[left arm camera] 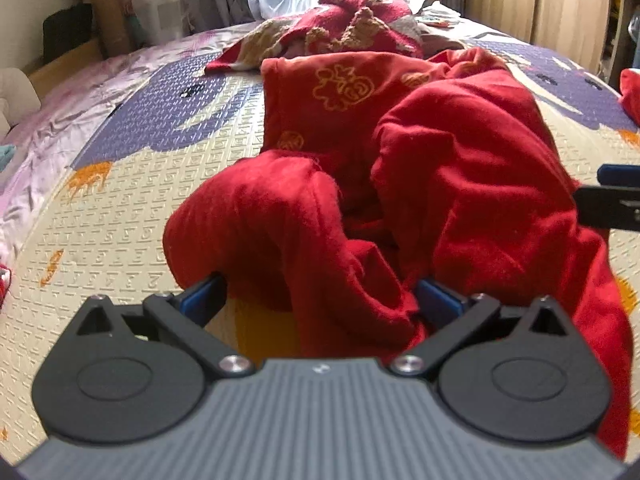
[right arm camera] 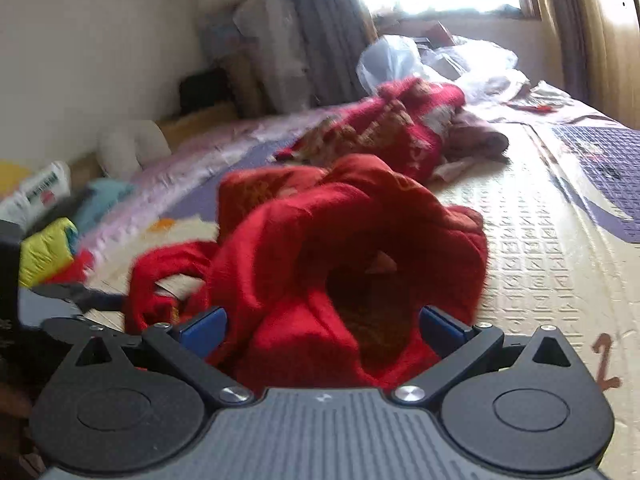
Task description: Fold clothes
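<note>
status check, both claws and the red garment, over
Left claw open, crumpled red gold-printed cotton garment bunched between its fingers. Right claw open, same. Red patterned blanket heaped behind.

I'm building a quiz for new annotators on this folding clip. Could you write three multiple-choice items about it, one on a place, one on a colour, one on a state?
1. Where does the red garment lie?
A. On the patterned mat on the bed
B. On a chair
C. In a basket

2. What colour are the motifs printed on the red garment?
A. Blue
B. Gold
C. Green

3. How do the jaws of the left hand-held gripper stand?
A. Shut tight on bare mat
B. Spread wide with red cloth between them
C. Out of view

Answers:
1 A: the cloth is crumpled on the cream and purple embossed mat.
2 B: golden emblems show on its flat far part in the left wrist view.
3 B: both blue pads stand far apart with a fold of fabric bunched between them.
</note>
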Motion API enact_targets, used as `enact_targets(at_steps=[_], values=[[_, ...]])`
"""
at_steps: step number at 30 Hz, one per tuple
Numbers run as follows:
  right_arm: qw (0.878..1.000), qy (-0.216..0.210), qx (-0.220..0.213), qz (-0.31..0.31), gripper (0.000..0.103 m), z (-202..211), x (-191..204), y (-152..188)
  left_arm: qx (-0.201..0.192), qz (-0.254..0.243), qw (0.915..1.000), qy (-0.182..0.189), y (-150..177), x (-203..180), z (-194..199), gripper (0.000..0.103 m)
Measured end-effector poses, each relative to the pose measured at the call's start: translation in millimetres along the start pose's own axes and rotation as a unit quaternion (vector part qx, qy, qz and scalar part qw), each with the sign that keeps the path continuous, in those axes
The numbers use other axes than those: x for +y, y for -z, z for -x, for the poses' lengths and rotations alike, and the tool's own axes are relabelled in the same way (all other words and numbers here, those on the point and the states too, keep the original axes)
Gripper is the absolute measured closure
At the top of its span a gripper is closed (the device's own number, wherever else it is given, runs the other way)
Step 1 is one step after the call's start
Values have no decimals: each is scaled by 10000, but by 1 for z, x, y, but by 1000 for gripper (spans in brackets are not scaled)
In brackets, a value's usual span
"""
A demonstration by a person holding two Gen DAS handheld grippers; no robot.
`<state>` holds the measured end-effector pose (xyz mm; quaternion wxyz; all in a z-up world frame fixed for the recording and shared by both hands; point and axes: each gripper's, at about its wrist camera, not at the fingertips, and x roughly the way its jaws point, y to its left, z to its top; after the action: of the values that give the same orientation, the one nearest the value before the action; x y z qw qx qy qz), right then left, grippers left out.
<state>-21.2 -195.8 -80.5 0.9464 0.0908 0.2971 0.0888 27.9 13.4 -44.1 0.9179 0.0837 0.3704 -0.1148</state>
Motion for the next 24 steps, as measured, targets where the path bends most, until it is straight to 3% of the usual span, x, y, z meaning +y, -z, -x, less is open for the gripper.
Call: enact_targets(at_steps=[4, 10, 14, 17, 21, 24], values=[[9999, 64, -137, 11, 1, -2, -2, 3, -124, 151, 9998, 27, 0, 3, -5, 0], [9948, 804, -622, -57, 1, -7, -10, 26, -387, 410, 9984, 97, 14, 5, -12, 0], [9888, 1164, -885, 292, 1, -5, -7, 42, -590, 852, 9944, 227, 28, 12, -13, 0], [9900, 1072, -858, 332, 1, 0, -2, 50, -618, 908, 9938, 193, 31, 10, -16, 0], [9964, 610, -581, 52, 1, 19, -4, 60, -609, 879, 9942, 141, 30, 7, -17, 0], [9974, 577, -420, -75, 1, 35, -7, 66, -450, 907, 9947, 203, 27, 13, -12, 0]])
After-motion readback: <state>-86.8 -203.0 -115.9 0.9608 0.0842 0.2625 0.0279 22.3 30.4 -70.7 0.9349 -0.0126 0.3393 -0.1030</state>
